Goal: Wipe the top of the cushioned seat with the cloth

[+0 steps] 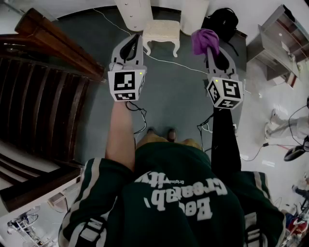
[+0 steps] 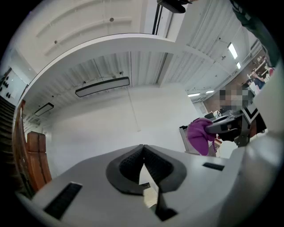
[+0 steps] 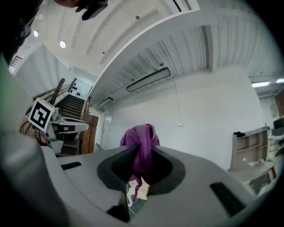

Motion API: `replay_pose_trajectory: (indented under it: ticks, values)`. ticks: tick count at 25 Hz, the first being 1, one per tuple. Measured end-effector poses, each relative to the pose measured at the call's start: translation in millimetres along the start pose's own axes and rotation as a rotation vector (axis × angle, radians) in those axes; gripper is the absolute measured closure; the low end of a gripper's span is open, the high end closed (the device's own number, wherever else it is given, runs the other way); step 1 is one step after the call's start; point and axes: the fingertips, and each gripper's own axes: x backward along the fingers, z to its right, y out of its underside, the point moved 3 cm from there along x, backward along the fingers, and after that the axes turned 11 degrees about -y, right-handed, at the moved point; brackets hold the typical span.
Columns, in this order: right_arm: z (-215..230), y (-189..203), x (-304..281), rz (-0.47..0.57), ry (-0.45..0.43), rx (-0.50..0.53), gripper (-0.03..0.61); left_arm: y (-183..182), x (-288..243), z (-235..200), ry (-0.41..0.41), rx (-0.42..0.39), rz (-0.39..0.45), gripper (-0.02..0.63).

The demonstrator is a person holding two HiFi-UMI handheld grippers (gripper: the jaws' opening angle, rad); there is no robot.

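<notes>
A small cream cushioned seat point(image 1: 161, 32) with curved legs stands on the grey floor ahead of me. My right gripper point(image 1: 211, 47) is shut on a purple cloth point(image 1: 204, 41), bunched at its tip; in the right gripper view the cloth point(image 3: 141, 146) stands up between the jaws. My left gripper point(image 1: 131, 44) is held level beside it, jaws shut with nothing between them point(image 2: 143, 153). Both grippers point upward and forward, short of the seat. From the left gripper view the cloth point(image 2: 200, 134) shows at the right.
A dark wooden staircase point(image 1: 38, 106) fills the left. A white cable point(image 1: 178, 63) runs across the floor. A black bag point(image 1: 223, 21) lies behind the seat, and a grey shelf unit point(image 1: 280, 43) stands at the right. White column bases point(image 1: 135, 12) stand at the back.
</notes>
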Motion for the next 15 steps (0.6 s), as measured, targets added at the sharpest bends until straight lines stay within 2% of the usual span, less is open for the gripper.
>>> replay_pose_trajectory:
  ticks: [15]
  values:
    - [11,4,0,0.012,0.008,-0.025,0.515,3,-6,4,-0.01,-0.007,-0.011,0.598]
